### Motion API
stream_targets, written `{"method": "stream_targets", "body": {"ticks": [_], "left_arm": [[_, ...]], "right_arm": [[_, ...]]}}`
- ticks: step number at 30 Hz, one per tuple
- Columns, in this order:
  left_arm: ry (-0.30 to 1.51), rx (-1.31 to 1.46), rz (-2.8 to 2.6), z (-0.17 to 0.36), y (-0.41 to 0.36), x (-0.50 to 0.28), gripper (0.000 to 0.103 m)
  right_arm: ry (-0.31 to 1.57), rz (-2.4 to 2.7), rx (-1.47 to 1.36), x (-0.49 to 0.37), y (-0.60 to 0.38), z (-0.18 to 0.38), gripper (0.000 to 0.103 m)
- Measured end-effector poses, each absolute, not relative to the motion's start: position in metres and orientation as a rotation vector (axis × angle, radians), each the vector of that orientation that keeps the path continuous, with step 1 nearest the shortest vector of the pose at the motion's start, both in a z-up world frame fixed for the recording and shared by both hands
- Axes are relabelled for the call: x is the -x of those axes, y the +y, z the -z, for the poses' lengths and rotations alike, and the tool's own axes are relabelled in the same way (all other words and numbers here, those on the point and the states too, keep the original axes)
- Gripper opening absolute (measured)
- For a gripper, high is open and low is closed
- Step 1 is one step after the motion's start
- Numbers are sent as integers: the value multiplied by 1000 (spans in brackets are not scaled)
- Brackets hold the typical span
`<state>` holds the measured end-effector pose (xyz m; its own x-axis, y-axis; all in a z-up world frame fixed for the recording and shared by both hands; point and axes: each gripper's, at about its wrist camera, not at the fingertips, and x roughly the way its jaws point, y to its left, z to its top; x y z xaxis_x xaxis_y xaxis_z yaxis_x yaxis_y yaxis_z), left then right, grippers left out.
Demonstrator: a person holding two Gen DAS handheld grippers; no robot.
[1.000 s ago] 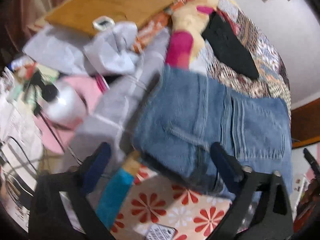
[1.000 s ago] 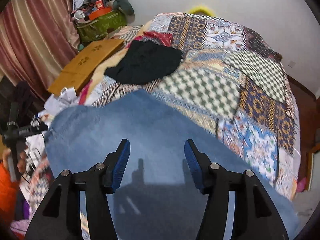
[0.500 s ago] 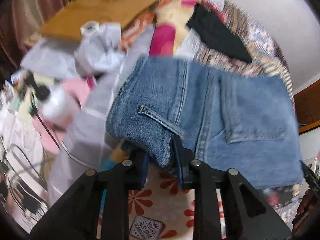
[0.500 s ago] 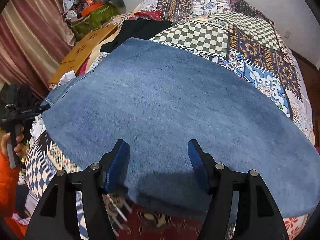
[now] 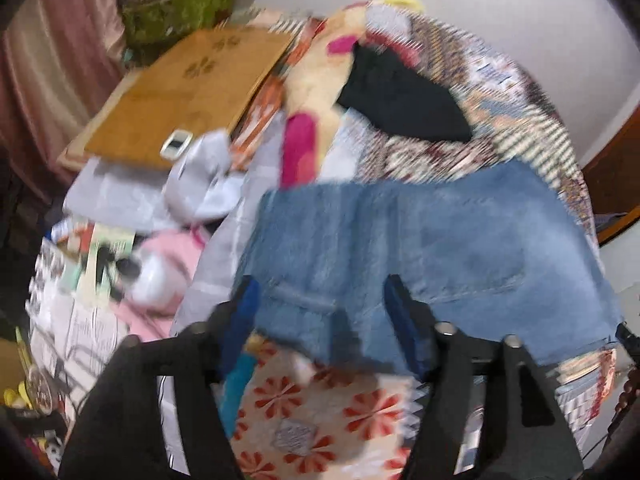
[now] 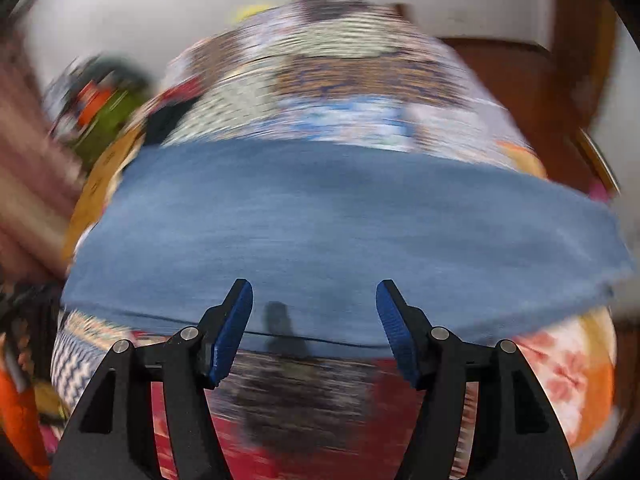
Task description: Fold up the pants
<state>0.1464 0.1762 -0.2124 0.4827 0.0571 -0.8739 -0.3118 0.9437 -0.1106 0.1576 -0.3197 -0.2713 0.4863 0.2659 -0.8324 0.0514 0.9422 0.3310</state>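
1. Left wrist view, bottom of frame: my left gripper is opening. Its jaws stand wide and nothing is pinched. The near hem of the blue denim pants sits in the gap between the blue pads, and I see no pad pressing on it.
2. Just below that hem, the bedspread's panel of red flowers on cream shows bare between the gripper arms.
3. Mid-frame, the pants lie folded flat across the patchwork bedspread, with a belt loop near the left pad and a back pocket toward the right.
4. Left of the pants: grey cloth, and something pink and white, too blurred to name.
5. Upper frame: a black garment lies on the quilt beyond the pants; a tan board is at upper left, with a curtain behind.
6. Right wrist view, bottom: my right gripper is parted wide and empty, hovering over the near folded edge of the pants.
7. The denim spans mid-frame, edge to edge, badly motion-blurred; more patchwork lies beyond it.
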Motion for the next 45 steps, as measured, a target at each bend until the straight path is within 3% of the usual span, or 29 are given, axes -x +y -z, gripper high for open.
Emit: {"method": "stream_targets", "body": {"ticks": [4, 11, 16, 18, 20, 23, 31, 38, 39, 41, 45], "left_arm": [[1008, 233, -162, 197, 144, -175, 83], [1150, 343, 53, 226, 74, -233, 83], [1216, 232, 71, 248, 25, -253, 84], [1203, 158, 47, 250, 7, -254, 90], [1188, 114, 44, 249, -6, -254, 91], [1166, 42, 36, 245, -22, -254, 91], [1089, -50, 89, 222, -52, -253, 91], [1115, -39, 100, 230, -61, -259, 91], [1120, -37, 100, 231, -60, -259, 91], [1135, -45, 98, 235, -58, -258, 91], [1133, -67, 84, 233, -56, -261, 91]], "right_arm": [[1027, 53, -477, -137, -397, 280, 60], [941, 281, -599, -110, -471, 284, 60], [935, 291, -657, -127, -487, 304, 55], [936, 269, -689, -134, -487, 312, 48], [945, 273, -706, -145, -487, 321, 18], [925, 277, -693, -153, -491, 318, 7], [690, 235, -535, -156, -497, 230, 5], [885, 272, -466, -150, -497, 291, 7], [924, 298, -446, -147, -496, 302, 9], [958, 368, -399, -136, -495, 313, 25], [936, 413, -332, -124, -493, 295, 27]]}}
